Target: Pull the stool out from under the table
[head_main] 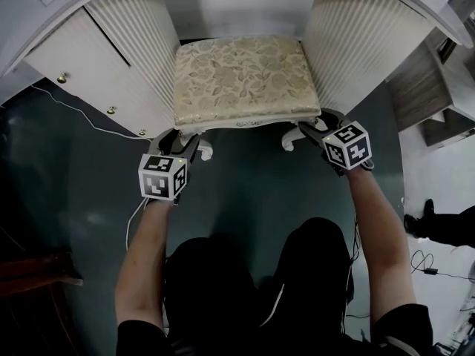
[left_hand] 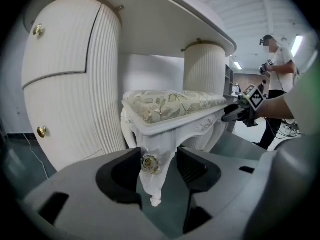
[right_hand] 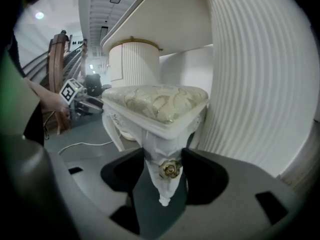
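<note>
1. left gripper (head_main: 182,143): fingers (left_hand: 120,171) are clamped on the front left leg (left_hand: 155,184) of the stool (head_main: 241,80), at the knee just under the seat frame.
2. a gold rosette (left_hand: 149,164) on that leg sits against the inner face of the left-hand finger. below the fingers the leg tapers, so its foot hangs clear of both.
3. right gripper (head_main: 310,130): fingers (right_hand: 207,174) are clamped on the front right leg (right_hand: 162,189). the knee fills the gap between them, with a matching gold rosette (right_hand: 170,169) about midway between the two.
4. stool position: the floral cushion lies beyond both sets of fingertips, level, in the knee space of the white table (head_main: 133,43) between its two ribbed pedestals. the back of the seat reaches under the tabletop.
5. both front legs stand on the dark floor (head_main: 245,191), out in front of the pedestals.
6. a thin white cable (head_main: 82,113) runs over the floor, outboard of the left fingers.
</note>
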A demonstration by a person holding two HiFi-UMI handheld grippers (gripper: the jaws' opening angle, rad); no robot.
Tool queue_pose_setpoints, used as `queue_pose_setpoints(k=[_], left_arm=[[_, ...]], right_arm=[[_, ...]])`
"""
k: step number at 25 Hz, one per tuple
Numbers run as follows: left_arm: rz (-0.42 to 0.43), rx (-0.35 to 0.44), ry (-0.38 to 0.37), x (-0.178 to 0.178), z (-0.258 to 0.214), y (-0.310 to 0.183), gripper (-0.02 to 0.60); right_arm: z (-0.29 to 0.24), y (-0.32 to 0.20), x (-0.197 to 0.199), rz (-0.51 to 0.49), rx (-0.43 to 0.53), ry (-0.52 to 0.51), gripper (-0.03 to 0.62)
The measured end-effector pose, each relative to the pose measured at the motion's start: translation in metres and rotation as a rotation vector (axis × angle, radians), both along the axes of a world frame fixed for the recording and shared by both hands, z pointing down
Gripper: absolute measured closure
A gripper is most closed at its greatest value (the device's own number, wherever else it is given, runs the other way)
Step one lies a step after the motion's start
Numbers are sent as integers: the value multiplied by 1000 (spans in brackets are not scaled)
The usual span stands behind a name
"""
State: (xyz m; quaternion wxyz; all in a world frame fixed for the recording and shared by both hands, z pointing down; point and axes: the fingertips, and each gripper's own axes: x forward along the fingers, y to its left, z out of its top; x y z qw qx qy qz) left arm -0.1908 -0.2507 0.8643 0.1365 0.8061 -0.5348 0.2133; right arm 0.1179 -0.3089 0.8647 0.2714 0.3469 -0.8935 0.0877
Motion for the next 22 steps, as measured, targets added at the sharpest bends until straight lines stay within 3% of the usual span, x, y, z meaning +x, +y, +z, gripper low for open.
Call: queue_pose_setpoints(k=[3, 6, 10, 17, 22], left_arm=[[85, 0, -15, 0, 5, 2, 357], [112, -24, 13, -3, 4, 2, 360], [103, -11, -41, -1, -3, 7, 360], [-16, -10, 3, -10, -9, -5, 359], [-12, -67, -2, -5, -8, 0, 362]], right_arm=[[-2, -2, -1, 78, 4, -11, 344], [0, -3, -4, 76, -9, -10, 344], [-1, 3, -1, 48, -14, -29, 349], [-5, 15, -6, 112, 18, -64, 349], [-4, 9, -3, 99, -8, -67, 349]])
